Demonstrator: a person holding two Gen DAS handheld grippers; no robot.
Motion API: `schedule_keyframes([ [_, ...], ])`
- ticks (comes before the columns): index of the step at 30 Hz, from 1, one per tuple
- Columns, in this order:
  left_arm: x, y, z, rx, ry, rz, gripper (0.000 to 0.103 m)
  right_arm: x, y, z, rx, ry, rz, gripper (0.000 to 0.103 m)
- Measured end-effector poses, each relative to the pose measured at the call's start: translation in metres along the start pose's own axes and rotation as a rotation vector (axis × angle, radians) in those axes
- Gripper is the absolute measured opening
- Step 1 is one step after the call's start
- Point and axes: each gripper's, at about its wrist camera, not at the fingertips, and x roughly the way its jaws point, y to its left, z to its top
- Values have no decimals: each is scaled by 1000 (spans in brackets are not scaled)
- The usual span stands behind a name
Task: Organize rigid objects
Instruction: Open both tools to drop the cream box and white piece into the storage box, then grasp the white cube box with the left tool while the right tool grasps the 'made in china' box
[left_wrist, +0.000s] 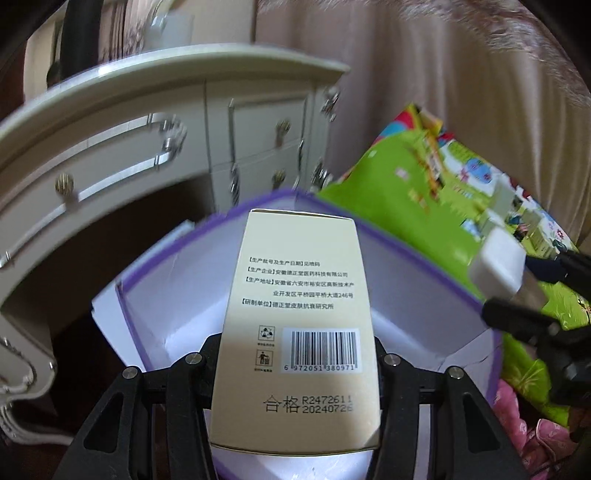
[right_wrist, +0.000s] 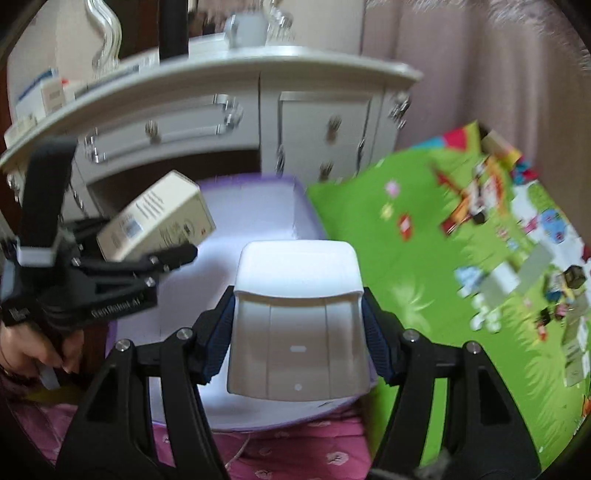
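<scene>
My left gripper (left_wrist: 297, 354) is shut on a cream carton (left_wrist: 295, 314) with a barcode and holds it above an open white box with purple rim (left_wrist: 417, 254). In the right wrist view the left gripper (right_wrist: 147, 254) holds the carton (right_wrist: 159, 218) over the box's left side (right_wrist: 255, 210). My right gripper (right_wrist: 297, 317) is shut on a white plastic block (right_wrist: 299, 314), held over the same box. The white block (left_wrist: 498, 266) and right gripper fingers (left_wrist: 524, 317) also show at the right edge of the left wrist view.
A white dresser with drawers (left_wrist: 147, 140) (right_wrist: 221, 110) stands behind the box, small boxes on its top (right_wrist: 48, 92). A green toy box (left_wrist: 424, 192) (right_wrist: 461, 240) leans at the right against a beige curtain (left_wrist: 406, 74). Pink bedding (right_wrist: 295, 454) lies below.
</scene>
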Motion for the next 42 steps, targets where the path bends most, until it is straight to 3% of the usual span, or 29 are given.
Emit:
schedule_keyframes([
  [4,10,7,-6,-5,47,20,52,23,8,-7,-4,61,33,67],
  [10,19,11,-6,-26,97,62,55,29,13,-11,9,54,101,67],
  [12,18,11,-4,-47,100,93,84,26,13,-15,10,40,114,71],
  [13,16,10,-3,-51,86,108,90,22,11,-17,16,26,107,73],
  [15,8,1,2,-50,43,132,93,14,0,-17,48,1,91,82],
  [17,2,-11,8,-37,19,96,93,0,-17,-22,98,-28,93,82],
  [19,-2,-34,14,-9,6,10,93,-21,-40,-31,151,-69,62,83],
  [22,-1,-75,18,65,5,-93,95,-57,-89,-53,255,-114,-61,90],
  [24,6,-118,18,159,34,-181,100,-80,-134,-80,362,-118,-191,94],
  [27,26,-180,19,252,118,-308,100,-99,-199,-124,494,-41,-373,95],
  [29,39,-214,21,293,141,-355,100,-108,-244,-156,601,16,-440,95],
  [31,57,-248,28,344,135,-350,100,-114,-287,-184,694,45,-465,95],
  [33,74,-270,34,369,132,-299,100,-107,-322,-197,732,102,-477,97],
  [42,108,-283,52,365,140,-245,101,-55,-397,-159,529,145,-378,101],
])
